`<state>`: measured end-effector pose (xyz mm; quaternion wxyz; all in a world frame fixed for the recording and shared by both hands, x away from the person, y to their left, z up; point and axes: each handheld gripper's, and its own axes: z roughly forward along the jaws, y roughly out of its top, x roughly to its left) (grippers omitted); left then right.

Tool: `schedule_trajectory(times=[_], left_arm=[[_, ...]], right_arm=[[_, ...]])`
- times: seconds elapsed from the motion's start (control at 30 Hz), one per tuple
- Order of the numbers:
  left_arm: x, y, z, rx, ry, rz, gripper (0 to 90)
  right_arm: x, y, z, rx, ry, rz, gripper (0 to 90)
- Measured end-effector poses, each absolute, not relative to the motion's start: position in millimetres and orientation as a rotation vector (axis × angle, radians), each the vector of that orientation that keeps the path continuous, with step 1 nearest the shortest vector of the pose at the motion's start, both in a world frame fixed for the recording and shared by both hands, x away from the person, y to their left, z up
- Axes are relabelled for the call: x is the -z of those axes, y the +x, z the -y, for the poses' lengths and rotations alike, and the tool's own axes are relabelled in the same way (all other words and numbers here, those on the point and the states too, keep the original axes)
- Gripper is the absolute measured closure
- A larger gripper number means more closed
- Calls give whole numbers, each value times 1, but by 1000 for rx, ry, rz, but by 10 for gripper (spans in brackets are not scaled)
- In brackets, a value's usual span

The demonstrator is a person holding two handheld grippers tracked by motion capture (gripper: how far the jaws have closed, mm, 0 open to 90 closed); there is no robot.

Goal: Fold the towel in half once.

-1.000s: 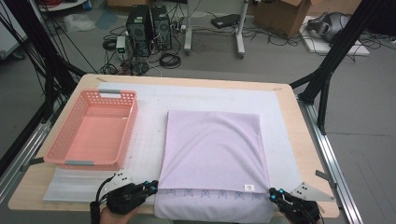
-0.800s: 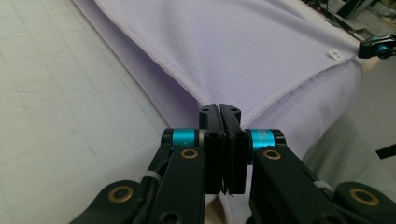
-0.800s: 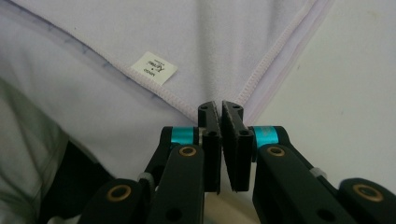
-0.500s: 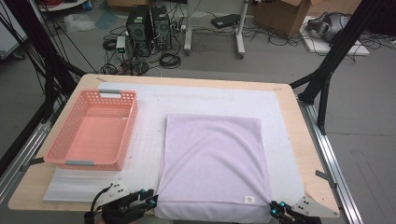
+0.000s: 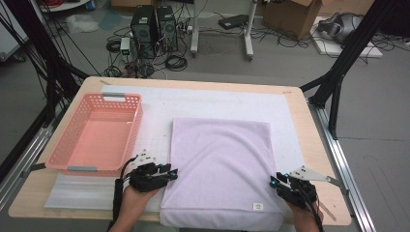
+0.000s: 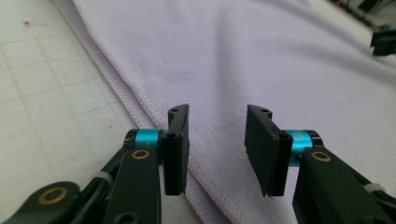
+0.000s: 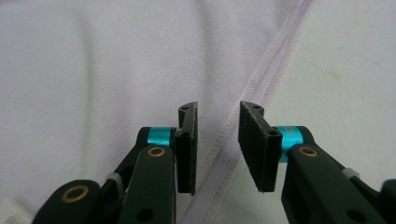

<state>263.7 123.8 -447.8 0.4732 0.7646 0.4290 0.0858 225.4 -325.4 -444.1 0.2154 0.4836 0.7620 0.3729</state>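
Table: towel laid flat at centre, basket at 9 o'clock | left gripper, right gripper: jaws just opened, parted, nothing clamped | side hems should be pinched evenly before folding.

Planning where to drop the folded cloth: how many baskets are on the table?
1. The pink basket sits on the table's left side, left of the lilac towel, just beyond the left gripper. Nothing suggests another is hidden.

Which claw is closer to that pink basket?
The left claw, just off the pink basket's near right corner. The right claw sits across the lilac towel, at its far side.
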Motion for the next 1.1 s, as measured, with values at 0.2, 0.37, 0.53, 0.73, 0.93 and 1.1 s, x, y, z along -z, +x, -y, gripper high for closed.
schedule_trajectory(times=[0.2,0.37,0.53,0.73,0.93,1.1], left_arm=[[452,262,-113,-305,1927,-1044,720],[452,261,-110,-340,1947,-1054,881],[450,258,-118,-279,1907,-1061,888],[446,245,-134,-205,1873,-1045,888],[443,228,-144,-161,1859,-1028,888],[440,212,-148,-138,1878,-990,887]], right_arm=[[449,231,321,-1021,1310,-2145,835],[449,231,323,-1047,1328,-2144,861],[445,225,331,-1081,1338,-2114,863],[439,212,336,-1092,1326,-2126,862],[434,192,338,-1103,1303,-2143,862],[431,174,339,-1107,1279,-2161,863]])
